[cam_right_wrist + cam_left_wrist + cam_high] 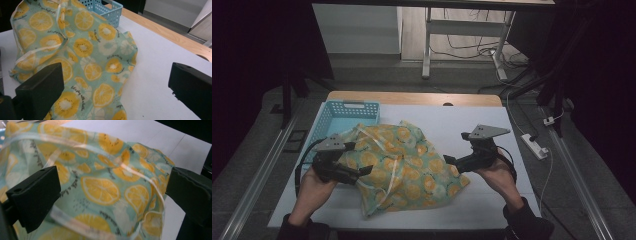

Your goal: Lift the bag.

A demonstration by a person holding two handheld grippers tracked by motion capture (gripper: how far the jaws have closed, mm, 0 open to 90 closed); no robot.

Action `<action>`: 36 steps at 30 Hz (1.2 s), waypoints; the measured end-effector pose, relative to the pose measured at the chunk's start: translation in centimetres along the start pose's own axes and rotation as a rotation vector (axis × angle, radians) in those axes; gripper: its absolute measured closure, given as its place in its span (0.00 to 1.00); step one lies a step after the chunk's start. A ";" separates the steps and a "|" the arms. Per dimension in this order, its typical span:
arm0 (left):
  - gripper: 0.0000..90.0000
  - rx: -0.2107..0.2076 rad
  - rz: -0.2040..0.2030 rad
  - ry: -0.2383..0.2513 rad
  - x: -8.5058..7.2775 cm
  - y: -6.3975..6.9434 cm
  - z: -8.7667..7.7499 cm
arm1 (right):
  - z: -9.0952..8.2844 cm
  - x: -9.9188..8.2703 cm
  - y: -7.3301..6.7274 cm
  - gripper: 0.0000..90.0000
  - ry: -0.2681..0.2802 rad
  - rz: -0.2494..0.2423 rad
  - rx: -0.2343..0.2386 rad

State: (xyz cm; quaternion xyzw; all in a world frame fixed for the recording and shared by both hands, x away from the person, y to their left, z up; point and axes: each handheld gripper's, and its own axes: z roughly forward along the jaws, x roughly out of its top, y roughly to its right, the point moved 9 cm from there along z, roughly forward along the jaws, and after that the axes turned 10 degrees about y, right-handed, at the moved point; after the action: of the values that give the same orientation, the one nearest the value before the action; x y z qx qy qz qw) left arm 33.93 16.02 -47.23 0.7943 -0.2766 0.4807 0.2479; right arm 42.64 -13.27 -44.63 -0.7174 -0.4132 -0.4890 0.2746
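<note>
A crumpled cloth (404, 167) printed with yellow lemon slices on pale green lies in the middle of the white table (482, 120). Pale strap-like bands (75, 143) run across it. My left gripper (364, 172) is open at the cloth's left edge, and the fabric (105, 187) bulges up between its jaws. My right gripper (449, 162) is open at the cloth's right edge, just above it. In the right gripper view the cloth (82, 55) spreads ahead of the jaws, its near corner lying under them.
A light blue plastic basket (344, 117) stands at the back left of the table, its near side partly covered by the cloth (110, 11). A wooden strip (412, 97) edges the far side. A power strip (534, 145) lies on the floor to the right.
</note>
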 end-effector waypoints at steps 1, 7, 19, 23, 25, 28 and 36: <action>0.00 0.005 -0.004 0.000 -0.2 0.0 -0.2 | -0.1 -0.1 -0.1 0.01 -0.001 -0.001 -0.001; 0.00 0.020 -0.037 0.016 -1.5 0.1 -1.5 | -1.1 -0.8 -0.5 0.01 -0.006 -0.003 -0.010; 0.00 0.058 -0.099 0.041 -4.6 0.0 -3.5 | -3.2 -2.9 -0.7 0.01 -0.016 0.007 -0.047; 0.00 0.059 -0.116 0.045 -5.6 0.1 -3.9 | -4.0 -3.8 -0.6 0.01 -0.011 0.006 -0.068; 0.00 0.064 -0.119 0.040 -6.3 0.0 -4.0 | -4.5 -4.3 -0.4 0.01 -0.004 0.011 -0.085; 0.00 0.078 -0.121 0.027 -7.2 -0.1 -4.1 | -5.3 -5.1 0.0 0.01 0.009 0.031 -0.105; 0.00 0.114 -0.126 0.000 -9.3 -0.4 -4.8 | -7.0 -7.7 0.7 0.01 0.011 0.072 -0.156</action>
State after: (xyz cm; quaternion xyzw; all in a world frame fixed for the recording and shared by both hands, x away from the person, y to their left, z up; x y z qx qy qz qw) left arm 27.56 21.34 -53.70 0.8231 -0.1981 0.4791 0.2320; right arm 38.53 -21.73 -49.20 -0.7483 -0.3463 -0.5136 0.2374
